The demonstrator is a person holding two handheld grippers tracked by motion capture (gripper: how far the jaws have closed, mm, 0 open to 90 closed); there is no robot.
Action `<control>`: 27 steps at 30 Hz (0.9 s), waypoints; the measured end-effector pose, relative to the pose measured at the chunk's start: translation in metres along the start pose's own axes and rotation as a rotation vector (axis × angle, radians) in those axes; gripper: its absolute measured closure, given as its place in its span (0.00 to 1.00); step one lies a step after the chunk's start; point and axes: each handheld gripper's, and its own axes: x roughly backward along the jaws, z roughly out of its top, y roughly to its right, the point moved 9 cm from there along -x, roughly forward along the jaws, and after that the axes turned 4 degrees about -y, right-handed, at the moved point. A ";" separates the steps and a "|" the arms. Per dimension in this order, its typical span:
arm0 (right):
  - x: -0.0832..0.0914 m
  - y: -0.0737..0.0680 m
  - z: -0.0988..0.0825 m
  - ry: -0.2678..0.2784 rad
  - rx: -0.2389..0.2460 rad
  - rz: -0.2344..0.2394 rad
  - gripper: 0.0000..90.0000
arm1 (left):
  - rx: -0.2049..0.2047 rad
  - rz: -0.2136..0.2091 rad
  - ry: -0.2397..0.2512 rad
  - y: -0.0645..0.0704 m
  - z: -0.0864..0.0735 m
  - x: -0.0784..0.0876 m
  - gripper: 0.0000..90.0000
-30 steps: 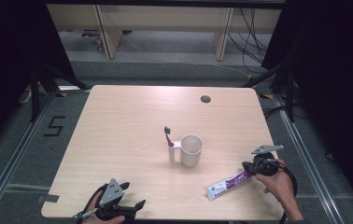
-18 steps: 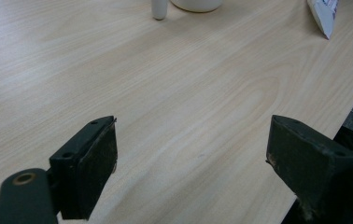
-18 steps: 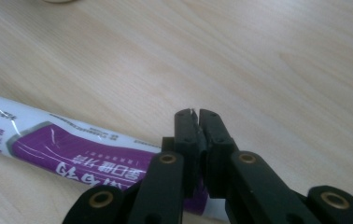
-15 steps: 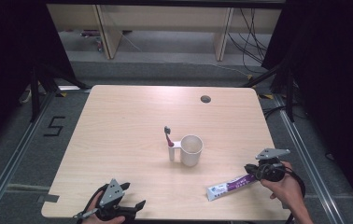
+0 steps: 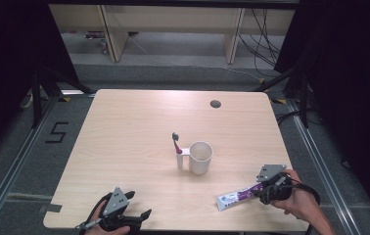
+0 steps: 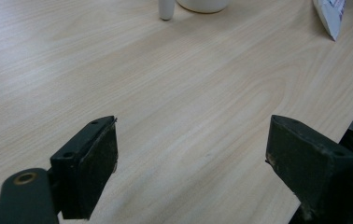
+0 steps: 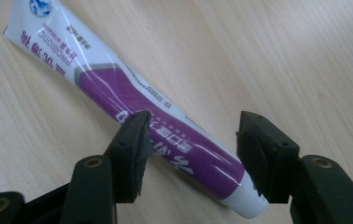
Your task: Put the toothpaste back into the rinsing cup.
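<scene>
My right gripper (image 7: 191,154) has just been opening; the toothpaste tube (image 5: 238,197) lies released between its jaws, near right on the table (image 5: 134,137). Left gripper (image 6: 193,172) idles wide. Next: withdraw cleanly.

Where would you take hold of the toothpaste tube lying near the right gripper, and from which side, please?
Probably the purple middle of the toothpaste tube, from above, jaws across its narrow width. It lies flat on the table, so its sides are free; the crimped white end is thin. The right gripper, jaws just opening, already straddles the cap end without pressing.
</scene>
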 end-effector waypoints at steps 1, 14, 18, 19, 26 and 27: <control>-0.001 -0.001 0.000 -0.012 0.028 0.005 0.47 | -0.002 -0.001 -0.003 0.000 0.000 0.000 0.18; -0.011 -0.014 0.010 -0.141 0.206 0.040 0.46 | -0.011 0.000 -0.009 -0.001 -0.001 0.000 0.18; -0.020 -0.017 0.009 -0.190 0.243 0.042 0.50 | -0.008 -0.001 -0.009 -0.001 -0.001 0.001 0.18; -0.022 -0.017 0.011 -0.197 0.250 0.048 0.51 | -0.006 0.001 -0.007 -0.001 -0.001 0.000 0.18; -0.027 -0.020 0.021 -0.262 0.317 0.072 0.67 | -0.005 -0.004 -0.005 0.001 -0.001 0.001 0.18; -0.027 -0.020 0.022 -0.266 0.310 0.076 0.69 | -0.012 -0.005 -0.008 0.001 -0.001 0.001 0.18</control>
